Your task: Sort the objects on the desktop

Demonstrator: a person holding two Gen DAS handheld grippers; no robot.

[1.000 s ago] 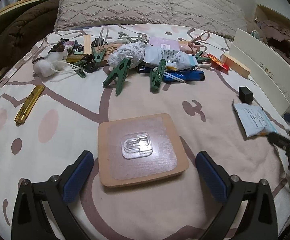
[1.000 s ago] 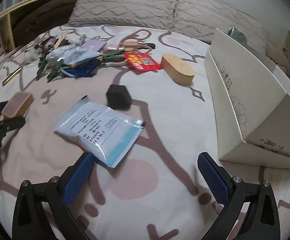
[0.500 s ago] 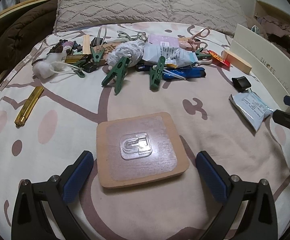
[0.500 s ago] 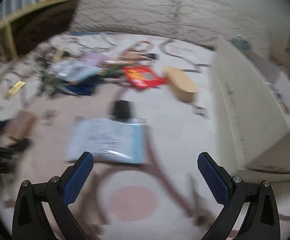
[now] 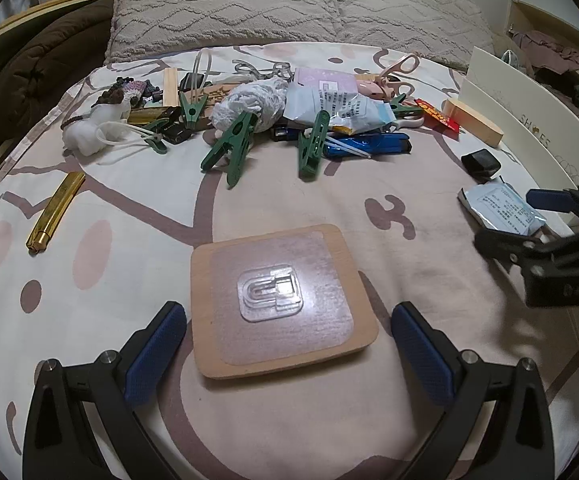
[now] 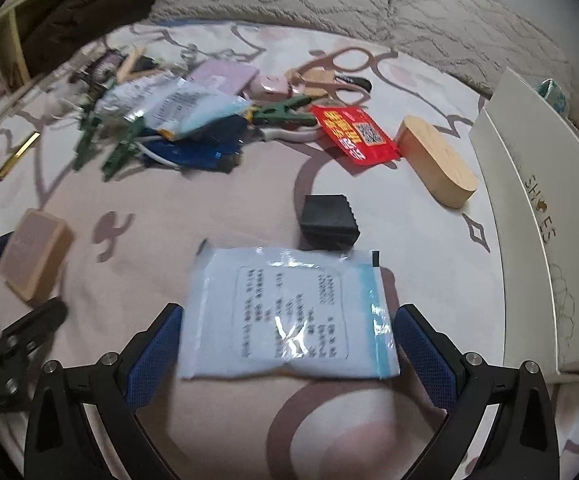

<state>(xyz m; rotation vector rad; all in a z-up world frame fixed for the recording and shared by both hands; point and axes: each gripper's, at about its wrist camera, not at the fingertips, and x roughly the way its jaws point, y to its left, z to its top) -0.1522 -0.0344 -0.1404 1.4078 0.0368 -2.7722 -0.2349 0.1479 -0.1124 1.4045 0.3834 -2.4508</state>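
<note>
Left wrist view: left gripper (image 5: 285, 344) spread wide, low over the bedsheet (image 5: 109, 360), one blue pad on each side of the square wooden coaster (image 5: 281, 300), not touching it. Clear adhesive hook (image 5: 270, 294) stuck flat on top of the coaster. Further back, a messy pile: green clothespins (image 5: 231, 146), crumpled white plastic bag (image 5: 251, 100), blue pens (image 5: 369, 146), pink scissors (image 5: 393, 68). Gold tube (image 5: 55, 210) lying alone off to the left.

Right wrist view, a bit blurry: right gripper (image 6: 287, 350) also wide open, pads flanking the near end of the white-and-blue sachet (image 6: 289, 312), lying flat, not pinched. Black block (image 6: 329, 218) just behind the sachet, wooden oval block (image 6: 435, 160) and red packet (image 6: 353, 134) beyond that. White shoe box (image 6: 541, 216) along the right edge.
</note>
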